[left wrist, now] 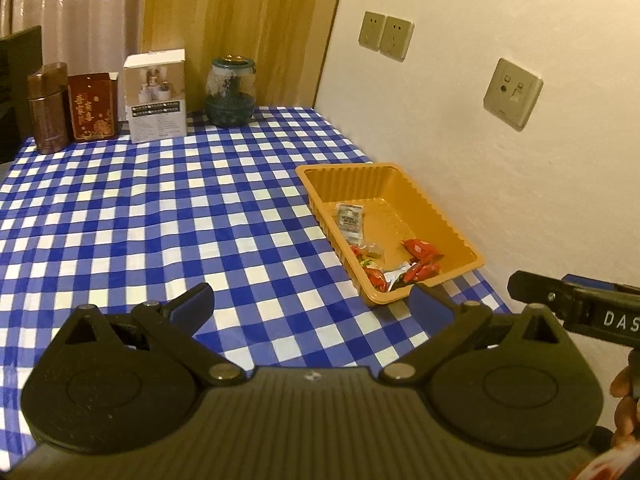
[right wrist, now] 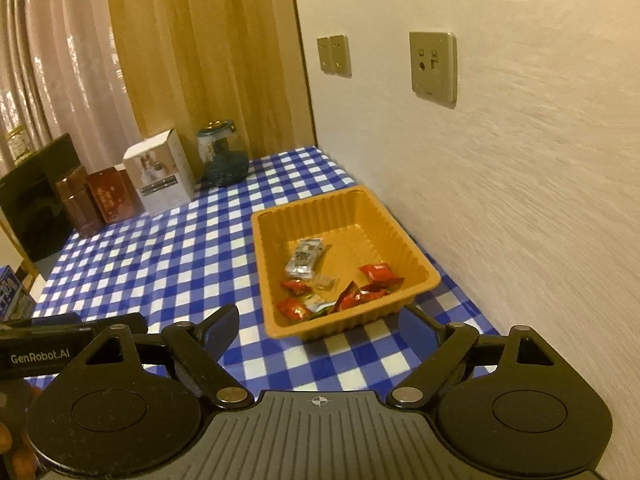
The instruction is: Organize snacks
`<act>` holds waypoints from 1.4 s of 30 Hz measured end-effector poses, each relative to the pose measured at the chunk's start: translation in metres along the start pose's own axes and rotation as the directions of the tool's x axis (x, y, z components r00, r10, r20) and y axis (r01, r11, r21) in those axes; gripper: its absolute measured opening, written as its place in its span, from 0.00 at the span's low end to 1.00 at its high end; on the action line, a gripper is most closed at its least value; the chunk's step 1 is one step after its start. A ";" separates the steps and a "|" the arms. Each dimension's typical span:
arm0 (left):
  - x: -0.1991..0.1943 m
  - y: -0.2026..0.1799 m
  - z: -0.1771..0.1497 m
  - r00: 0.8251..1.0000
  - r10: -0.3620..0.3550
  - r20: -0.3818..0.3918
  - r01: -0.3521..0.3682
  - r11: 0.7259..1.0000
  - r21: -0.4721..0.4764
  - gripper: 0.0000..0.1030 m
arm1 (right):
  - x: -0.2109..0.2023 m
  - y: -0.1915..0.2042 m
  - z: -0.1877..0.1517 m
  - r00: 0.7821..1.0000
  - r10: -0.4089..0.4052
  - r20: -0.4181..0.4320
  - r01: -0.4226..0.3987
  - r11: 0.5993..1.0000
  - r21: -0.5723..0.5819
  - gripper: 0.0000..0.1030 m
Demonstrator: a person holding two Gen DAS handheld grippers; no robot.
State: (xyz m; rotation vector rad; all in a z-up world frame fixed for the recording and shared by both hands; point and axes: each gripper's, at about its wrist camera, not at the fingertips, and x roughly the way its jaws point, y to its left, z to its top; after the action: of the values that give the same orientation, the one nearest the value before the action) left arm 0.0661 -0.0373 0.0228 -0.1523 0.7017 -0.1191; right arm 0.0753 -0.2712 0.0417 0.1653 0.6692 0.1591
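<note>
Small wrapped snacks (right wrist: 340,288), mostly red foil packets with one silvery sachet (right wrist: 304,258), lie loose in a shallow ribbed orange plastic tray (right wrist: 424,280) near the wall-side edge of the table. The tray rests on a blue-and-white checked tablecloth (left wrist: 160,220).

Right gripper (right wrist: 320,330): jaws spread wide, nothing between them; the tray's near wall sits just beyond the fingertips, apart from both.

Left gripper (left wrist: 310,302): jaws likewise released and empty; the tray's near corner lies just beside its right fingertip (left wrist: 426,302).

Background: a brown canister (left wrist: 48,108), red tin (left wrist: 93,107), white carton (left wrist: 157,96) and glass jar (left wrist: 230,94) along the far edge.
</note>
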 end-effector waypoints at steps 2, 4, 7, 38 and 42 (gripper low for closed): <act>-0.009 0.000 -0.003 1.000 0.015 0.008 -0.015 1.000 -0.004 1.00 | -0.008 0.003 -0.004 1.000 0.004 0.003 -0.004 1.000 -0.006 0.84; -0.020 0.001 -0.006 0.999 0.030 0.013 -0.030 0.999 -0.018 1.00 | -0.014 0.005 -0.007 1.000 0.007 0.001 -0.007 1.000 -0.013 0.84; -0.033 0.003 -0.010 0.999 0.050 0.014 -0.050 0.998 -0.032 1.00 | -0.024 0.008 -0.012 1.000 0.009 0.000 -0.009 1.000 -0.023 0.84; -0.135 0.000 -0.053 0.993 0.110 0.043 -0.109 0.994 -0.020 1.00 | -0.104 0.034 -0.053 0.999 0.038 -0.022 -0.039 0.998 -0.046 0.84; -0.136 -0.001 -0.056 0.993 0.111 0.040 -0.110 0.994 -0.015 1.00 | -0.106 0.036 -0.053 0.999 0.037 -0.023 -0.038 0.998 -0.058 0.84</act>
State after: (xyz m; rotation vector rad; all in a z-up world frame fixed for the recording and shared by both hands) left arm -0.0731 -0.0216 0.0671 -0.1275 0.6690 -0.0056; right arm -0.0435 -0.2516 0.0717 0.1199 0.6830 0.2166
